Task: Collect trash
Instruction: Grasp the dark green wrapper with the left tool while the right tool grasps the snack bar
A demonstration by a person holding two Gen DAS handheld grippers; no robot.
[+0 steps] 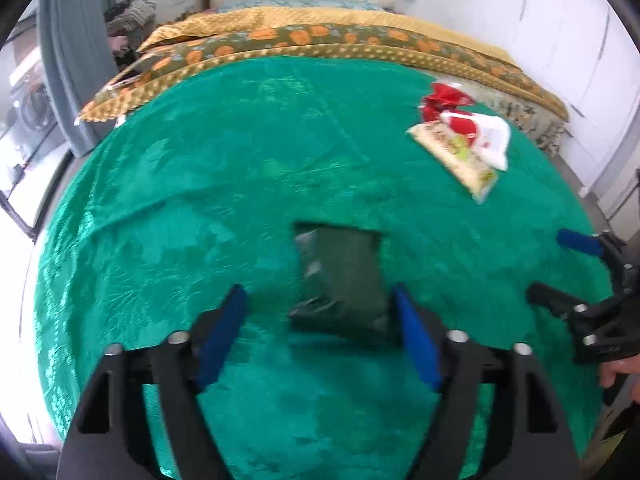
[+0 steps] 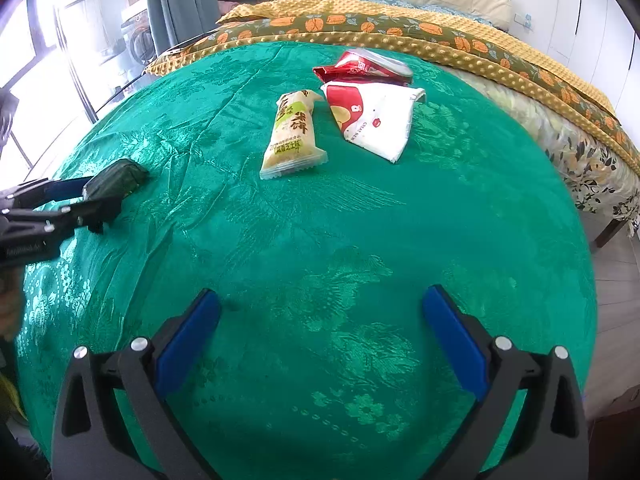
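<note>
Our left gripper point(image 1: 320, 320) stands partly open around the dark green packet point(image 1: 340, 280) on the bed point(image 1: 160, 184), not pressing it. Our right gripper point(image 2: 320, 320) hovers wide open, empty. Closing off-centre could let the slick packet slip out.

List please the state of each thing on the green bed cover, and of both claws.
dark green packet: lying on the cover, between the open left claw's fingers, blurred, grip not clear
left claw: open
right claw: open, empty, above bare cover
yellow-green snack packet: lying flat, looks sealed
white and red bag: lying flat, crumpled
red wrapper: crumpled, behind the white bag
green bed cover: spread out, wrinkled
</note>
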